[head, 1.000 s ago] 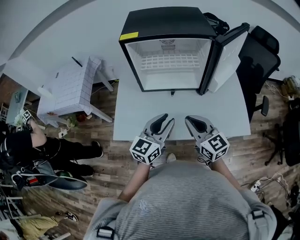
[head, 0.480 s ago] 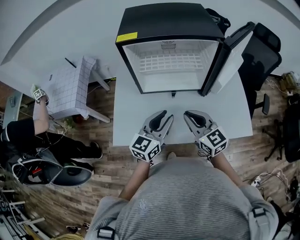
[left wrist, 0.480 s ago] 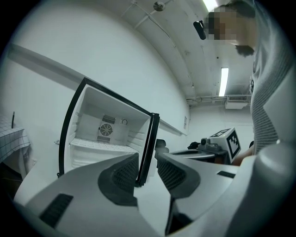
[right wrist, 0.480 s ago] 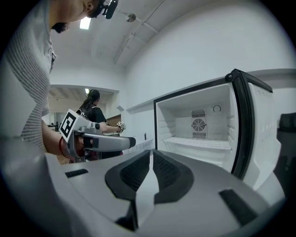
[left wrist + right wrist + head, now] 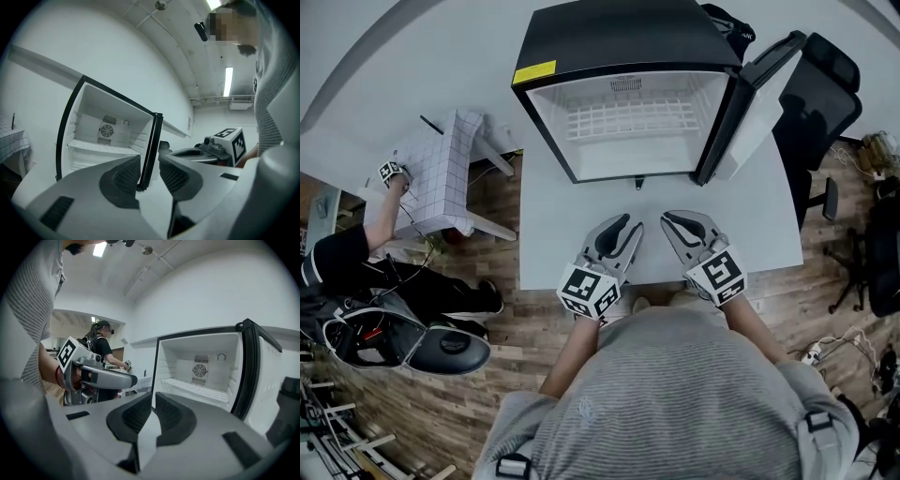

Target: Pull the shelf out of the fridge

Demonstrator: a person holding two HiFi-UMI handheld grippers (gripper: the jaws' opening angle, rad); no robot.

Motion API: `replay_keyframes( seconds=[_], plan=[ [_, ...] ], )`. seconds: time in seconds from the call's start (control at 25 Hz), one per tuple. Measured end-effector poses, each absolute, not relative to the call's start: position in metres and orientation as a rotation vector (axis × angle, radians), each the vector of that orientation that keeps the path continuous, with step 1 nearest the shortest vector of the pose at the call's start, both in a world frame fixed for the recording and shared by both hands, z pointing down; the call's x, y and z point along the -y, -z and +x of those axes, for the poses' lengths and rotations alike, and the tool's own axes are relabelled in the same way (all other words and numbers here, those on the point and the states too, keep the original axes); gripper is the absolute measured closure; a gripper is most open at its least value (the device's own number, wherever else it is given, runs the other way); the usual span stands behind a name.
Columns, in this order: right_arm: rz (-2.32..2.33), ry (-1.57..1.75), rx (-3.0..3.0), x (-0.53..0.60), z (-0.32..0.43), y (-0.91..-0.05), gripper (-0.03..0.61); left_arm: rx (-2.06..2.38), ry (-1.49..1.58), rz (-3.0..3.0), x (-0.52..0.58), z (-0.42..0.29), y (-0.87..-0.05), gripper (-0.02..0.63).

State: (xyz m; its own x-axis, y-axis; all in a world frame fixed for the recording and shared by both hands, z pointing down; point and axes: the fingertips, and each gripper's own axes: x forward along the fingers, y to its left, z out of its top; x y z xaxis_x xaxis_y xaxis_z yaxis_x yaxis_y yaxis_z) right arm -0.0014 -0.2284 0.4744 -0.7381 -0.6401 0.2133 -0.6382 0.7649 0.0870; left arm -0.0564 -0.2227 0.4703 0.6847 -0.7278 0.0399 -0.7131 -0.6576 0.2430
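Note:
A black mini fridge stands on the white table with its door swung open to the right. The white wire shelf sits inside, halfway up; it also shows in the left gripper view and the right gripper view. My left gripper hovers over the table in front of the fridge, jaws a narrow gap apart and empty. My right gripper is beside it, jaws almost together, holding nothing. Both are well short of the fridge opening.
A black office chair stands right of the fridge door. To the left is a small stand with a checked cloth, and a person reaching to it. Bags and clutter lie on the wooden floor at the left.
Both grippers have edged forward towards the fridge, which now sits closer in the head view. The person at the left has raised an arm onto the checked stand.

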Motion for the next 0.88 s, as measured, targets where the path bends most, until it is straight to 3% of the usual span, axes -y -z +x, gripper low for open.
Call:
replay_keyframes(
  seconds=[0.88],
  plan=[
    [0.934,0.909,1.956,0.342,-0.015,-0.519,0.56,1.368,0.154,2.575,0.264,-0.101,-0.471,0.5]
  ],
)
